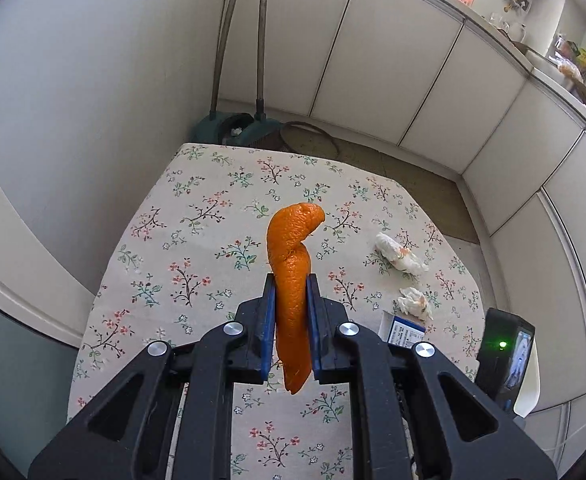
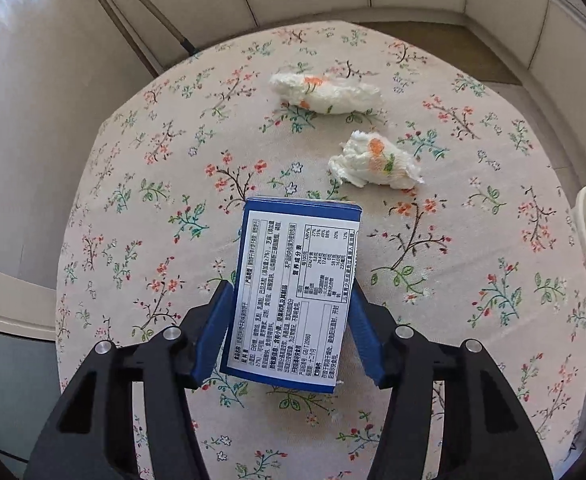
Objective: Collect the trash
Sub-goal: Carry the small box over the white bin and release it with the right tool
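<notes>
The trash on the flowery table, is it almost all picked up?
Partly. The left gripper is pinching an orange peel, and the right gripper is around a blue box. Two crumpled tissues still lie on the tablecloth. No bin is visible, so nothing looks thrown away yet.

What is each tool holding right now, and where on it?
Left tool: orange peel, clamped around its middle. Right tool: blue-and-white box, by its long sides, near end.
</notes>
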A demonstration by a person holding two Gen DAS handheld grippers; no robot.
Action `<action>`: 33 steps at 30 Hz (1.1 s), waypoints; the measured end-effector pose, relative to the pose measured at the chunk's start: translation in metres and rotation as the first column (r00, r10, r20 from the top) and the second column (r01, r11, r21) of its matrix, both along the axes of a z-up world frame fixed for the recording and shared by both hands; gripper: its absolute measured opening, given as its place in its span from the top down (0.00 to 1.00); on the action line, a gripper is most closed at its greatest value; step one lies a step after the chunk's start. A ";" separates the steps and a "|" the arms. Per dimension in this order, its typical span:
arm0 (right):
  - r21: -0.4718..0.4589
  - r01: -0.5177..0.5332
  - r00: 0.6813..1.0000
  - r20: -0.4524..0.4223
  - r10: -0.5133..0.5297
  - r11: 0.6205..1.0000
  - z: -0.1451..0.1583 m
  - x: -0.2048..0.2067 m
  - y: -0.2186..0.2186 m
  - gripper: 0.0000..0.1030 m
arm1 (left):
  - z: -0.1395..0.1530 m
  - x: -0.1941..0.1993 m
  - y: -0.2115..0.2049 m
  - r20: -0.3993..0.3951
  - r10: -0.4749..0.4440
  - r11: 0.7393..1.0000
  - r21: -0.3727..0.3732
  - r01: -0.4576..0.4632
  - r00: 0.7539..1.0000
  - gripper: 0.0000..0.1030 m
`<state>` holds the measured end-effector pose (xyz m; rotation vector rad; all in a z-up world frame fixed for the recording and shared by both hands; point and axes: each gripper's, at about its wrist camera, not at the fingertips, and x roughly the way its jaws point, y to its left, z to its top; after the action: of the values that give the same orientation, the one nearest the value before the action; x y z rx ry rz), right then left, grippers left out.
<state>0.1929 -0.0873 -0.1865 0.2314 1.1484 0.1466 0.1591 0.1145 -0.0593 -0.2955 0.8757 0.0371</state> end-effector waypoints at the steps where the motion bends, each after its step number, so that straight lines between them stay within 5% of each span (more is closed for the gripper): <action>1: 0.006 0.002 1.000 0.020 -0.002 1.000 0.009 -0.003 -0.004 0.46 | 0.002 -0.001 -0.001 0.005 0.000 1.000 -0.004 0.000 1.000 0.87; 9: 0.021 0.076 0.977 0.196 -0.079 0.997 0.076 -0.024 -0.061 0.46 | 0.017 -0.010 -0.027 0.057 -0.041 0.999 0.002 0.041 0.998 0.87; 16: -0.014 0.233 0.925 0.312 -0.218 0.972 0.116 -0.044 -0.144 0.45 | 0.021 -0.012 -0.055 0.077 -0.086 0.996 -0.001 0.087 0.993 0.87; 29: -0.067 0.477 0.833 0.351 -0.427 0.876 0.116 -0.062 -0.268 0.44 | 0.022 -0.014 -0.123 0.098 -0.183 0.983 0.037 0.180 0.978 0.87; 33: -0.089 0.502 0.823 0.355 -0.444 0.860 0.113 -0.064 -0.285 0.33 | 0.020 -0.012 -0.146 0.094 -0.214 0.977 0.044 0.210 0.972 0.87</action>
<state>0.1285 -0.3723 -0.0733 0.3155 0.7399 -0.3548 0.1472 -0.0312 -0.0397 -0.1689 0.8041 -0.1597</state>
